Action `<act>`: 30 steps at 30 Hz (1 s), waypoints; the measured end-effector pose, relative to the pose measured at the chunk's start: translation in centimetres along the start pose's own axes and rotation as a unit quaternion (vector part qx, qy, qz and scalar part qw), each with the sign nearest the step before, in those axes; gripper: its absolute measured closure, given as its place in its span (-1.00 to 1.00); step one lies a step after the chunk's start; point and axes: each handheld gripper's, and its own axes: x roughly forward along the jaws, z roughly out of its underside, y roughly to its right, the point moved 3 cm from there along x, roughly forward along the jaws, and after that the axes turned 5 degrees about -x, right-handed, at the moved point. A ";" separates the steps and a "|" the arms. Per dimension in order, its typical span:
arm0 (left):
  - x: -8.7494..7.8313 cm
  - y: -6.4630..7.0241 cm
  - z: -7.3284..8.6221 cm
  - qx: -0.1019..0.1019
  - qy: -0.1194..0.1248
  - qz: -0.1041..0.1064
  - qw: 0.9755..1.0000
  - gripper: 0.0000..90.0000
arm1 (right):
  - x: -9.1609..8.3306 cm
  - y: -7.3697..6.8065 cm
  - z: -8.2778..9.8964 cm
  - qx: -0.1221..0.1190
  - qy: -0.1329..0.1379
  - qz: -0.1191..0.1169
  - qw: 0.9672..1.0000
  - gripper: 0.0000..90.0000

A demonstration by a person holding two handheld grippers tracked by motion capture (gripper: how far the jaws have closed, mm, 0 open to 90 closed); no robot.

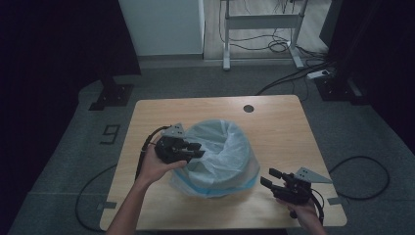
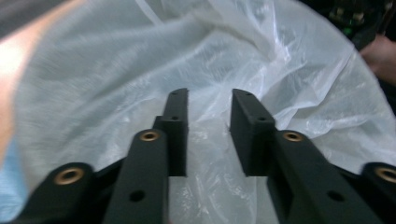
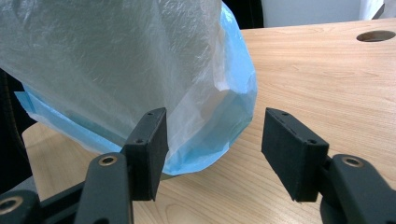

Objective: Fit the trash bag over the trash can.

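Reaching level over the bag [image 1: 222, 152], the left gripper [image 1: 198, 150] (jaws apart, nothing pinched); right gripper [image 1: 268, 177] spread beside it.

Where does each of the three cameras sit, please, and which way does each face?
High view: above the person's side, facing forward and down on the table; forearms, left gripper and right gripper show.
Left gripper view: along its open jaws into the plastic bag.
Right gripper view: along its open jaws, low over the tabletop.
All share the bag.
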 end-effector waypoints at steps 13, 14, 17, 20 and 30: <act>0.8 0.1 -0.8 -0.024 -0.088 -0.006 0.996 0.30 | 0.0 0.1 0.1 0.007 -0.002 0.000 1.000 -0.11; 0.5 0.1 -0.9 -0.025 -0.082 -0.004 0.996 0.25 | -0.1 0.1 0.0 0.007 -0.001 -0.001 1.000 -0.11; -0.7 0.4 -1.3 -0.018 -0.045 0.000 0.999 0.13 | -0.2 0.2 0.0 0.009 0.001 0.002 1.000 -0.11; -1.4 0.6 -1.7 -0.007 -0.020 0.004 1.000 0.06 | -0.4 0.3 0.0 0.012 0.004 0.003 1.000 -0.11; -1.4 0.3 -3.1 0.012 0.029 0.047 0.998 -0.04 | -0.6 0.2 -0.2 0.015 0.009 0.003 1.000 -0.11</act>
